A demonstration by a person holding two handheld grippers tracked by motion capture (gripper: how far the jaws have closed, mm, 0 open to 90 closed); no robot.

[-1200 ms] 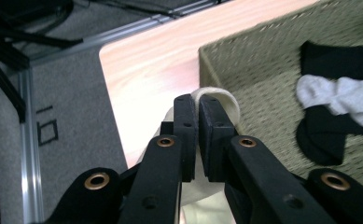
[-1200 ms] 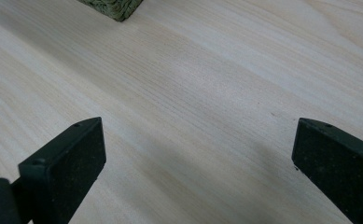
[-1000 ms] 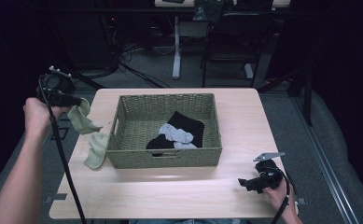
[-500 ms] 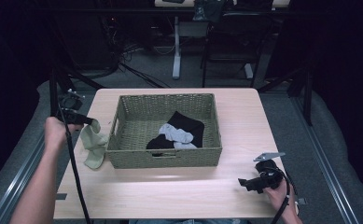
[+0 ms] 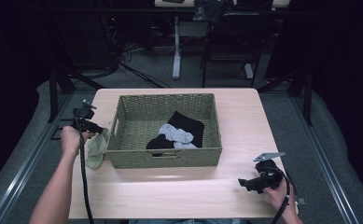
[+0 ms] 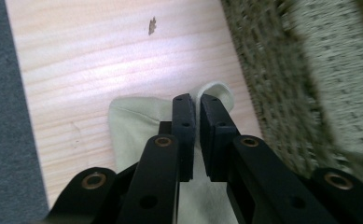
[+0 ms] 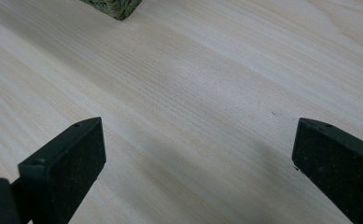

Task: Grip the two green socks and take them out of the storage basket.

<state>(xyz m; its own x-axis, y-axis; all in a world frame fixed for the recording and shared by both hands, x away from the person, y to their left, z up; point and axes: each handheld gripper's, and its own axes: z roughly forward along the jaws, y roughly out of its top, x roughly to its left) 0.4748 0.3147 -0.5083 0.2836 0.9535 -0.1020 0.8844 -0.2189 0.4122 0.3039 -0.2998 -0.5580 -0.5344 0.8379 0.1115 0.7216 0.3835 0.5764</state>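
A pale green sock [image 5: 95, 151] lies bunched on the table against the left wall of a woven basket [image 5: 170, 158]. My left gripper [image 5: 100, 128] is low beside that wall. In the left gripper view its jaws [image 6: 197, 97] are pressed together on a fold of the sock [image 6: 132, 126], next to the basket [image 6: 286, 70]. Inside the basket lie a black sock [image 5: 186, 125] and a grey sock [image 5: 177, 135]. My right gripper [image 5: 242, 183] rests near the table's front right corner, open [image 7: 200, 128] over bare wood with nothing between its jaws.
The wooden table [image 5: 170, 191] has free room in front of the basket. A corner of the basket [image 7: 116, 7] shows at the top of the right gripper view. Beyond the table stand dark chair legs and a desk post [image 5: 177, 51] on grey carpet.
My left hand has come down from above the table's left edge, lowering the pale green sock until it lies beside the basket. The right gripper has stayed put.
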